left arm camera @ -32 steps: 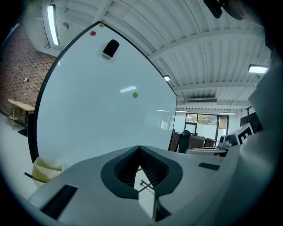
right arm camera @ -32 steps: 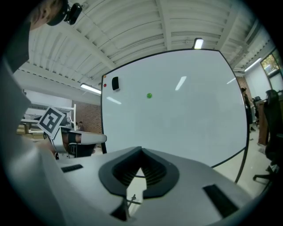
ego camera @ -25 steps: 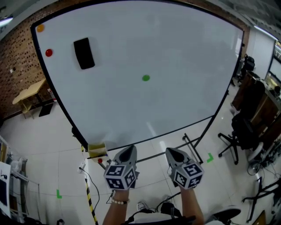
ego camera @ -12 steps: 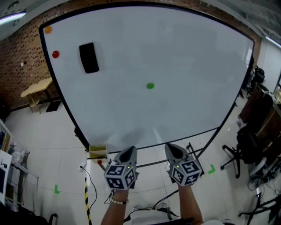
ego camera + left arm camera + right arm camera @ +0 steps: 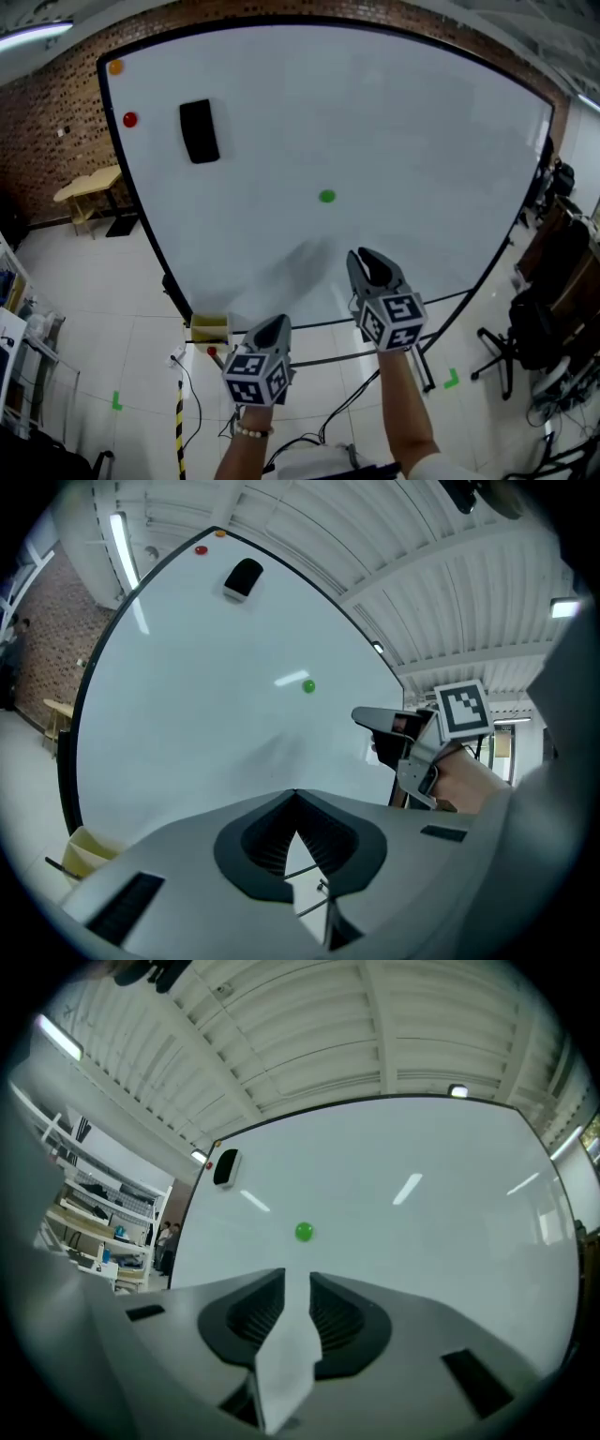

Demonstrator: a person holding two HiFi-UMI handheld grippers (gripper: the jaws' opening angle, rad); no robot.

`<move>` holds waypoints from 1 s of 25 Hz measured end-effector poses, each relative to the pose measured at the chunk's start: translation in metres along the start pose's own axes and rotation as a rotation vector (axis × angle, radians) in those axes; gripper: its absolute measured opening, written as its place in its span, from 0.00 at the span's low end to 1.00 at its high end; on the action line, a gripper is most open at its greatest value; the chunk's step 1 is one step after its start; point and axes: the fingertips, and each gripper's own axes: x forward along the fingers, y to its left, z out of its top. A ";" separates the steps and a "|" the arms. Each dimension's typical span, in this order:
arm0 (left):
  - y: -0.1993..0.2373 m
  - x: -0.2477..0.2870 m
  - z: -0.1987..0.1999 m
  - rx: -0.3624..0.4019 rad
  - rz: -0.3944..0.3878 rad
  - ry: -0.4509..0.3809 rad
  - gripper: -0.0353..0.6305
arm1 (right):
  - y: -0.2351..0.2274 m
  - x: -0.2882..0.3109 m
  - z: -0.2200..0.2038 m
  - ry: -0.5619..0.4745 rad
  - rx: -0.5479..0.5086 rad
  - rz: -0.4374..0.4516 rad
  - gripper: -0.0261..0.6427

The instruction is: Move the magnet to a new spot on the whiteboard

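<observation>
A small green magnet (image 5: 326, 196) sticks near the middle of the big whiteboard (image 5: 422, 141). It also shows in the left gripper view (image 5: 308, 686) and, straight ahead of the jaws, in the right gripper view (image 5: 303, 1232). My right gripper (image 5: 368, 258) is raised toward the board below the magnet and still apart from it. Its jaws are opening and nothing is between them (image 5: 296, 1279). My left gripper (image 5: 274, 328) hangs lower, under the board's bottom edge, with its tips together and empty (image 5: 296, 795). The right gripper (image 5: 375, 716) shows from the side in the left gripper view.
A black eraser (image 5: 199, 131), a red magnet (image 5: 129, 119) and an orange magnet (image 5: 115, 67) sit at the board's upper left. A yellow box (image 5: 208, 328) rests by the board's lower left corner. Office chairs (image 5: 553, 309) stand right, a wooden table (image 5: 89, 187) left.
My right gripper has risen and moved forward toward the board, and its jaws have parted. The head view has tilted up a little. The left gripper has stayed put.
</observation>
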 end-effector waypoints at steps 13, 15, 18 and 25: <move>0.024 -0.007 0.004 -0.019 0.064 -0.018 0.04 | 0.003 0.094 0.050 0.003 -0.277 -0.069 0.33; 0.026 -0.007 0.003 -0.020 0.069 -0.018 0.04 | 0.002 0.101 0.049 0.007 -0.290 -0.077 0.35; 0.030 -0.008 0.004 -0.025 0.076 -0.022 0.04 | 0.001 0.108 0.049 0.016 -0.312 -0.093 0.35; 0.039 -0.009 0.004 -0.038 0.082 -0.021 0.04 | 0.003 0.119 0.047 0.026 -0.338 -0.119 0.30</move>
